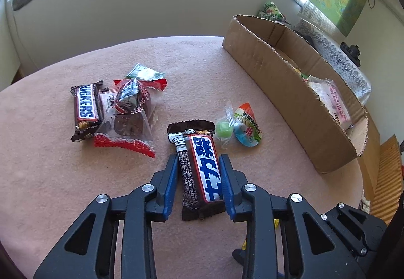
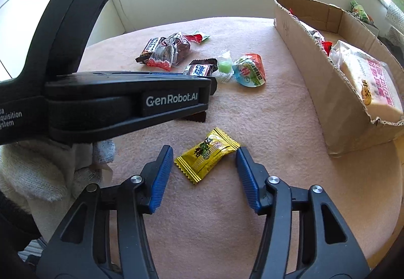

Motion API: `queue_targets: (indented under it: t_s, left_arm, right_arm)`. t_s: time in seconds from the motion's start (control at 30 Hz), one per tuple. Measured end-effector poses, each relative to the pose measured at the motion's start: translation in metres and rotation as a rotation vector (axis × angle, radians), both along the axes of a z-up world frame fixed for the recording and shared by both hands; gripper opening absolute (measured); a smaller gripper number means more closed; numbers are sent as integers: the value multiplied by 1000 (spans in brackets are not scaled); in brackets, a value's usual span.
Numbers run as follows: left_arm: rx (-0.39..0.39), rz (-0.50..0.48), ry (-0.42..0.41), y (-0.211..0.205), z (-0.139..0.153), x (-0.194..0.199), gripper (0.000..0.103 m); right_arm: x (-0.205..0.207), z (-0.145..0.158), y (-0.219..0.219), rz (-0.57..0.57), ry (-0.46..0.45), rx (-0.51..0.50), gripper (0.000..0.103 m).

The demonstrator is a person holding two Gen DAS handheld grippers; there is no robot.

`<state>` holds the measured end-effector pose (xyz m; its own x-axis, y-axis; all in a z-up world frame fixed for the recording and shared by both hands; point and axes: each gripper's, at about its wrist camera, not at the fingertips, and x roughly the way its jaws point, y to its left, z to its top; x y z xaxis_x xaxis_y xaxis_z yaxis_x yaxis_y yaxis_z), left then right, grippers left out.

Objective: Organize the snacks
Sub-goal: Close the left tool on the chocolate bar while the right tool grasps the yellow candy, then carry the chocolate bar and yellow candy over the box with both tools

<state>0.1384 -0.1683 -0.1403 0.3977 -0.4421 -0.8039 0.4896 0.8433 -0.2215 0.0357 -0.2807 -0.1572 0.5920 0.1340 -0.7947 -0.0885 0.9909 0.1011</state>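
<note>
Left wrist view: the left gripper (image 1: 198, 170) points down at a pink cloth (image 1: 50, 152). A brown chocolate bar (image 1: 199, 170) with a red, white and blue label lies lengthwise between its blue pads (image 1: 169, 183). Both pads sit right at the bar's long edges; whether they press on it I cannot tell. At 1 o'clock from the bar lie a green candy (image 1: 223, 129) in clear wrap and, touching it, a blue and orange packet (image 1: 247, 125). At 10 o'clock is a heap: a Snickers bar (image 1: 85, 107), a red-edged clear pack (image 1: 128, 115) of dark pieces overlapping it, and a green sachet (image 1: 145, 72) at the far side. A long cardboard box (image 1: 277, 92) runs from 1 to 3 o'clock with a pale pink pack (image 1: 335, 100) inside.

Right wrist view: the right gripper (image 2: 204, 173) is open, its pads standing on either side of a yellow candy (image 2: 207, 155) that lies on the cloth. The right pad is just beside the wrapper's corner and the left pad is clear of it. The left gripper's black body crosses at 10 o'clock, covering most of the chocolate bar. Beyond it, at 12 o'clock, lie the green candy, the blue and orange packet and the heap. The box stands at 2 o'clock, holding the pale pack and some red wrappers (image 2: 327, 47). A white knitted sleeve (image 2: 32, 168) shows at 9 o'clock.
</note>
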Motion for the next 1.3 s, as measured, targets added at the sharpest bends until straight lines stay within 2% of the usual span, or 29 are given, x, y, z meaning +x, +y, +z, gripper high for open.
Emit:
queue_targets:
  t_s: [0.1, 0.17, 0.33, 0.8, 0.93, 1.3]
  left_arm:
    - [-7, 5, -3, 9, 1, -2, 27]
    - [-8, 8, -6, 13, 1, -2, 27]
    - [-16, 8, -5, 17, 2, -5, 27]
    - [-54, 33, -1, 40, 7, -16, 27]
    - [-48, 30, 0, 37, 6, -15, 27]
    - [-61, 31, -2, 39, 7, -16, 27]
  right_arm:
    - [1, -2, 2, 13, -6, -61, 38]
    - [2, -1, -1, 12, -4, -65, 26]
    - [12, -2, -15, 5, 6, -43, 9]
    - [-4, 10, -37, 9, 4, 33, 4]
    - [-1, 9, -33, 52, 18, -3, 5]
    - [25, 9, -28, 26, -1, -37, 6]
